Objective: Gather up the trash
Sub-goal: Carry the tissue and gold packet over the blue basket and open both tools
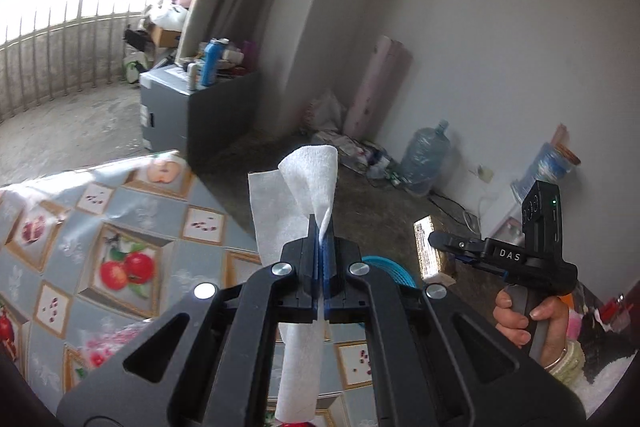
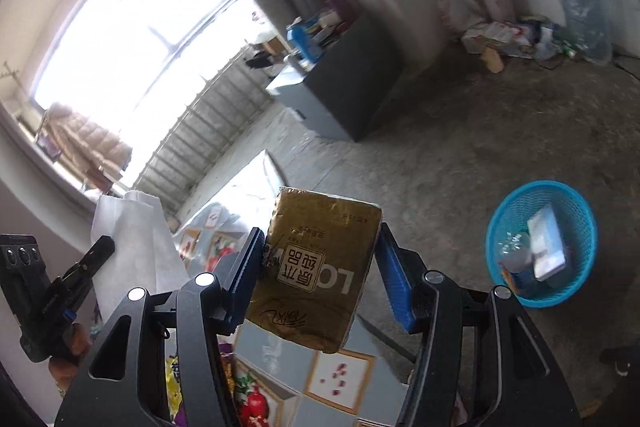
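Tissue (image 1: 304, 179) sits pinched between the closed pads of my left gripper (image 1: 322, 239), its loose white sheet fanning out ahead of the fingertips and a rolled tail trailing back between the arms toward the camera. My right gripper (image 2: 320, 259) is clamped on a gold tissue pack (image 2: 316, 275), the blue pads pressing its two short sides, the pack tilted and sticking out past the fingertips. Both tools hang above the edge of a table with a fruit-patterned cloth (image 1: 120, 227). Ahead and to the right of my right gripper, down on the concrete floor, a blue basket (image 2: 540, 239) holds a bottle and a flat carton. From my left camera I see a hand (image 1: 528, 323) gripping the right tool's handle.
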{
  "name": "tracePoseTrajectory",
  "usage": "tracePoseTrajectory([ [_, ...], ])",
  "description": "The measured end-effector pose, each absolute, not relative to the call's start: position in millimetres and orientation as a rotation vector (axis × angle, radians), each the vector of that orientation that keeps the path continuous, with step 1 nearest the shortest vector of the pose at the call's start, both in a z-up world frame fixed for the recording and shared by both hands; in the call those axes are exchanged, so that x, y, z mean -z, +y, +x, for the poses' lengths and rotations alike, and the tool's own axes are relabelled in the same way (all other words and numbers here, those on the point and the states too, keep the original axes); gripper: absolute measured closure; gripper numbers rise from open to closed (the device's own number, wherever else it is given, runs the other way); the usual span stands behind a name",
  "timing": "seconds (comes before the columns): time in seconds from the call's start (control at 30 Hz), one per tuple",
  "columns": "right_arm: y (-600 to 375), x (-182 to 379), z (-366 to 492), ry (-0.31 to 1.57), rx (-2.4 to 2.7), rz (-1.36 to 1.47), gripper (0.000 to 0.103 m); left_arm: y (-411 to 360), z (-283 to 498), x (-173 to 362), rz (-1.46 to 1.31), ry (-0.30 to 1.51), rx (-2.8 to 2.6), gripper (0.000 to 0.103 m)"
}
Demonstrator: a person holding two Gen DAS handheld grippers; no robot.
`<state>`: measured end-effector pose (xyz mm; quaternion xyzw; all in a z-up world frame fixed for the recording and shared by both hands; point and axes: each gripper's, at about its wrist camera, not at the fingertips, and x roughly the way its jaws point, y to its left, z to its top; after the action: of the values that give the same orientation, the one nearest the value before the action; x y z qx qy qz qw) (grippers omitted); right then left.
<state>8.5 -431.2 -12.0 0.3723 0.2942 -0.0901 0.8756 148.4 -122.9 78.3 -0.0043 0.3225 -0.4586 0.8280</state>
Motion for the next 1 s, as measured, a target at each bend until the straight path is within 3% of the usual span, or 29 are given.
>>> tracePoseTrajectory([
  [0.47, -549, 144, -90, 0.596, 0.512, 1.111, 0.048, -380, 119, 13, 0.296, 0.963, 1.241, 0.103],
  [0.73, -605, 221, -98, 0.597, 0.545, 1.273, 0.048, -486, 100, 85, 0.494, 1.024, 1.268, 0.103],
  [1.0, -642, 274, -79, 0.604, 0.585, 1.350, 0.046, -542, 108, 150, 0.499, 1.094, 1.265, 0.103],
])
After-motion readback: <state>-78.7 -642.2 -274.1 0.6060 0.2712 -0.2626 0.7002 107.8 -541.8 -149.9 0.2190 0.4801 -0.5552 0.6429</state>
